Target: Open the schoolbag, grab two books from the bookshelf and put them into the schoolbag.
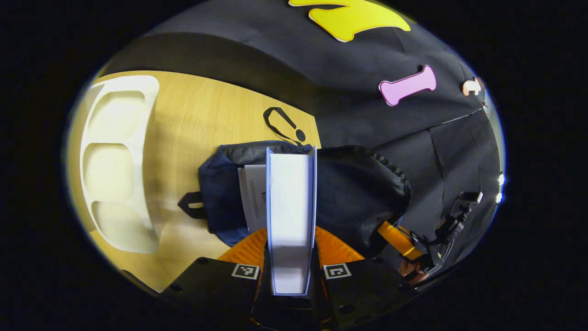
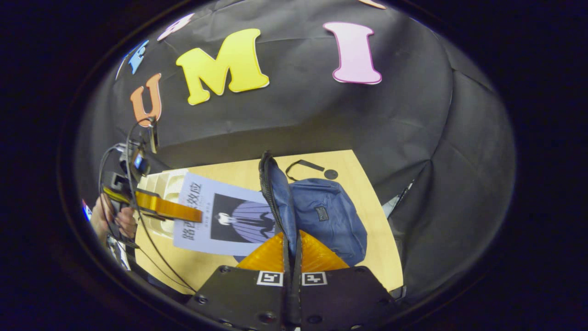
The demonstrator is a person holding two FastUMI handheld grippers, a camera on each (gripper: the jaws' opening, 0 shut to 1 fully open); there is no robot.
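My left gripper [image 1: 291, 250] is shut on a pale-covered book [image 1: 291, 202], held edge-on above the mouth of the dark blue schoolbag [image 1: 358, 193], which lies on the wooden table [image 1: 206, 115]. Inside the bag a white page of another book [image 1: 252, 197] shows. In the right gripper view, my right gripper [image 2: 290, 250] is shut on the bag's zipper rim [image 2: 275, 193] and holds it lifted. There the left gripper [image 2: 183, 212] carries the book [image 2: 229, 216], its cover facing me, beside the schoolbag [image 2: 328, 216]. The right gripper [image 1: 404, 243] also shows at the bag's right edge.
A white bookshelf [image 1: 119, 165] with several hollow compartments lies at the table's left side, also seen as the bookshelf [image 2: 161, 184] behind the book. A black strap loop [image 1: 282, 122] rests on the table beyond the bag. A hand [image 2: 110, 220] holds the left gripper.
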